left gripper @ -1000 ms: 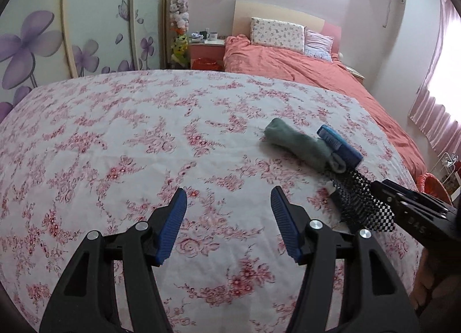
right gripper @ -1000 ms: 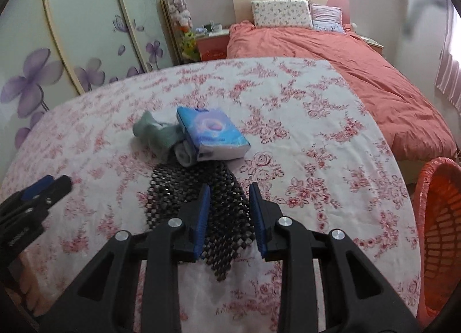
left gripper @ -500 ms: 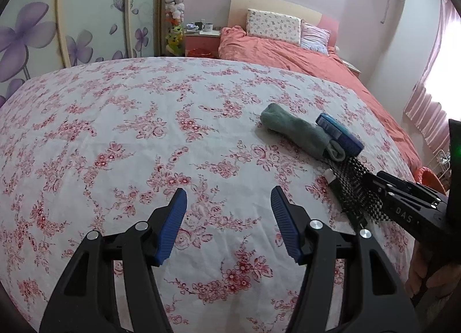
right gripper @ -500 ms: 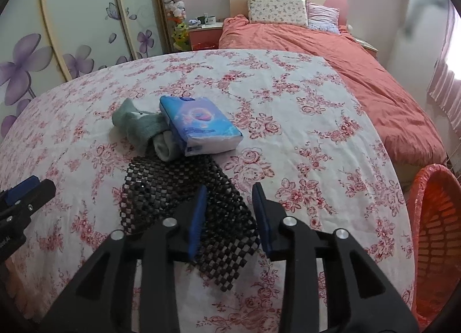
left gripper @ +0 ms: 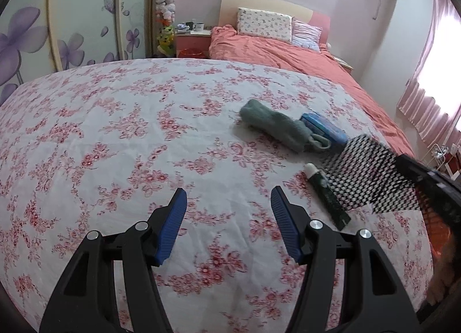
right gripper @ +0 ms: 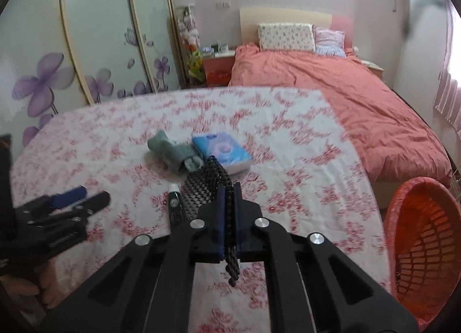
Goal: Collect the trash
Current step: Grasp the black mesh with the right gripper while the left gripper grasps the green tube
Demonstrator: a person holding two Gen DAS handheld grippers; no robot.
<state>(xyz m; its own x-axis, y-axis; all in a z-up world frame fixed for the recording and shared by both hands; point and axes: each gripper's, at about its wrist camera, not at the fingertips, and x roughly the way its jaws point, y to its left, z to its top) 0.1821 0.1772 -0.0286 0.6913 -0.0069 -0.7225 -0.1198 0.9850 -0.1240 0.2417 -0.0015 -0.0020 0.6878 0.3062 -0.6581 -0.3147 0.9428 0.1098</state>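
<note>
Pinching the black mesh mat (right gripper: pixel 214 186) tight between its nearly closed fingers, the right gripper (right gripper: pixel 227 203) holds it lifted off the floral tablecloth (left gripper: pixel 115 137), just beside the dark tube (left gripper: pixel 327 194) lying there. The left gripper (left gripper: pixel 229 212) hangs wide apart, holding nothing. Behind sit a rolled green sock (left gripper: pixel 273 127), a blue tissue pack (right gripper: pixel 222 153), and an orange basket (right gripper: pixel 423 235) at the right.

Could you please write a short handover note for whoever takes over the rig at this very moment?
Right tongs: shut on the black mesh mat, lifted off the floral bedspread.
Left tongs: open, holding nothing.
On the bedspread: dark tube with white cap, rolled green cloth, blue tissue pack.
Orange plastic basket stands to the right of the bed.
Done: mat grasped. Left: drop it in the basket, then probably the tube.
</note>
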